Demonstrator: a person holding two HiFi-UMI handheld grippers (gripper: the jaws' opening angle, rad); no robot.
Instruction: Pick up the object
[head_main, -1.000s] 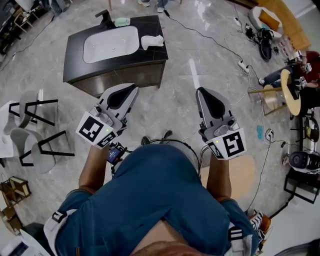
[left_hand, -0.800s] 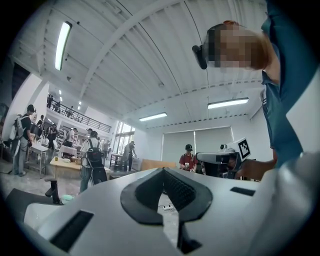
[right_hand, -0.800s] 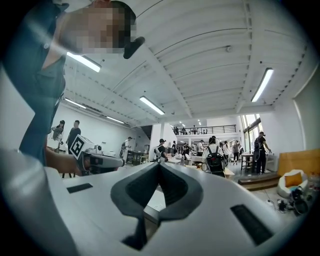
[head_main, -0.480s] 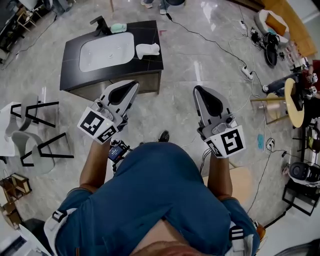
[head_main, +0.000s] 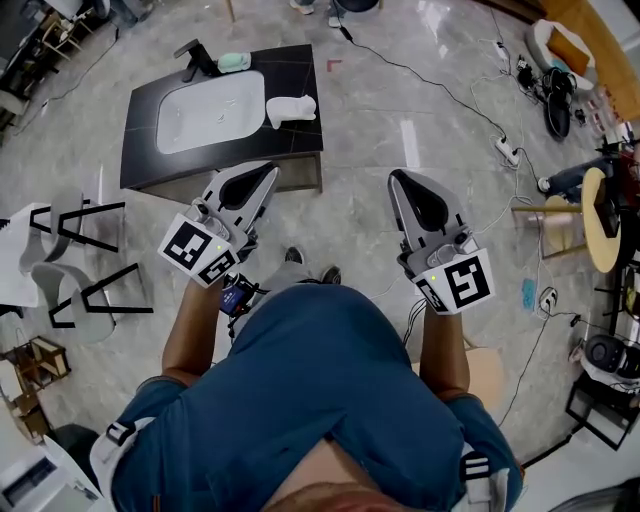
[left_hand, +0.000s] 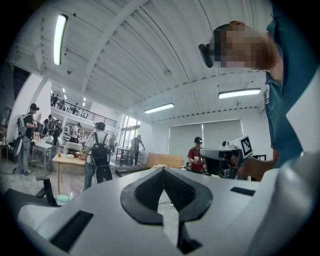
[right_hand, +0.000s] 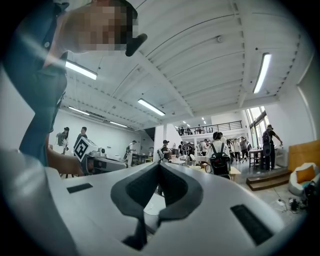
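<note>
While the head view shows my left gripper and right gripper well short of the white bundle, probably my object, on the sink counter, I judge the pickup not yet begun. The left gripper view shows clenched, empty jaws and the tap. The right gripper view, likewise clenched on nothing, shows people instead.

Dark stone-topped vanity cabinet upper left on glossy grey marble floor. White oval basin set in it, black faucet at its far edge. Two white chairs with black frames at left. Black cable runs to white power strip at right. Round wooden tabletop near right edge.
</note>
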